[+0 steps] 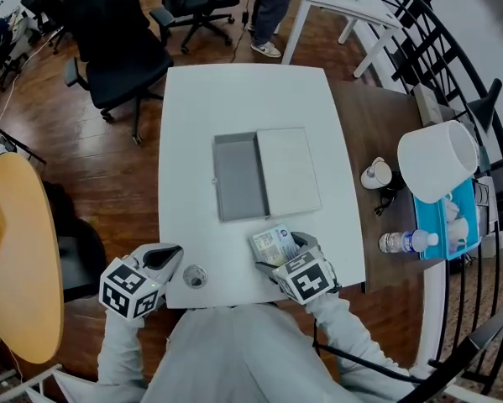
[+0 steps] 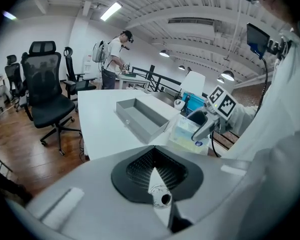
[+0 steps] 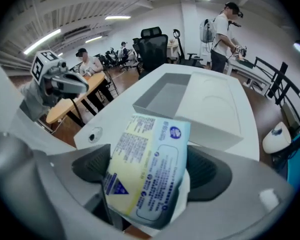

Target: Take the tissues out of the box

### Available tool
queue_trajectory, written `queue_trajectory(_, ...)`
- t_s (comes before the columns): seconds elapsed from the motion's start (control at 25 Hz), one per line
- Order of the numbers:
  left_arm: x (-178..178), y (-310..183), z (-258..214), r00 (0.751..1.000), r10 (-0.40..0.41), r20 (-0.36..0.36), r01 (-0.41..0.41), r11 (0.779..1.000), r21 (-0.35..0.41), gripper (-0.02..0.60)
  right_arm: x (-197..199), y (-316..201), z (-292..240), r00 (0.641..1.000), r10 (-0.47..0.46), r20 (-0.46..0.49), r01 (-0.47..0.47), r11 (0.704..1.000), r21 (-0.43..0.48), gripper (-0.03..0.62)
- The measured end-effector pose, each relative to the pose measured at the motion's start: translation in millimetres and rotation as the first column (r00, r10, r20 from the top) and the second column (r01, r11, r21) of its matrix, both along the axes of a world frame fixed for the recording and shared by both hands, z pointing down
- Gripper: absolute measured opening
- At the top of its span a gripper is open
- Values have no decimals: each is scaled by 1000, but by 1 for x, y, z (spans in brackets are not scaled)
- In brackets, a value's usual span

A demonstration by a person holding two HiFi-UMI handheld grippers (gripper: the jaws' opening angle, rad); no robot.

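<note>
An open grey box lies mid-table with its white lid right beside it; the box looks empty inside. A pale blue and yellow tissue pack is clamped between the black pads of my right gripper, held over the table's near edge in front of the box. The left gripper view shows the same pack. My left gripper sits at the near left corner, jaws together, empty.
A small round metal piece lies on the white table between the grippers. A round wooden table stands left, black office chairs behind. On the right, a brown side table carries a white lampshade, a bottle and a blue box.
</note>
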State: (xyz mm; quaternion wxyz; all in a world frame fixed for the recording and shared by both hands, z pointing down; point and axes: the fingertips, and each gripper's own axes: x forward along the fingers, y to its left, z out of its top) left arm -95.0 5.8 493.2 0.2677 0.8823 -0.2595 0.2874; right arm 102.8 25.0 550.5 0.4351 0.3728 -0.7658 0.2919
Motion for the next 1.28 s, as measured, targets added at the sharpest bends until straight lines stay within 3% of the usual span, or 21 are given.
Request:
queue_trajectory(0.12,1,5,-2,1000,4,9,-4,1000,3,13,5,-1,19,999,9,-52,-7,999,39,482)
queue_trajectory(0.28,0,11,0,1000,4,23,-4,1000,2,12,2,-4,18,1000,16,-13,-15,998,68,485)
queue_trajectory(0.44,0,13,-2,1000,6,27,-6,1000,11,13,5,-21,-36,996,18,82,-33,982,185,485)
queue_trajectory(0.56,0,12,-6,1000,4,20,-5,1000,17,12,4,-34,-101,977,-28,213,-40,950,310,470)
queue_trajectory(0.64,4,12,-11,1000,9,10,-9,1000,24,12,4,-39,-139,949,-79,304,-45,923,382,379)
queue_trajectory(0.72,10,12,-14,1000,20,4,-20,999,33,13,5,-42,-160,916,-113,384,-62,907,416,224)
queue_trajectory(0.8,18,12,-15,999,39,-2,-39,998,43,13,8,-42,-159,890,-111,441,-84,913,399,53)
queue_trajectory(0.84,22,12,-16,999,49,-5,-49,998,48,14,9,-41,-153,881,-100,463,-92,922,375,2)
queue_trajectory(1.0,32,10,-22,998,68,-13,-67,996,59,12,8,-31,-123,870,-48,491,-102,956,273,2)
queue_trajectory(1.28,34,11,-23,998,69,-3,-69,996,60,12,11,-29,-105,861,9,509,-132,969,207,2)
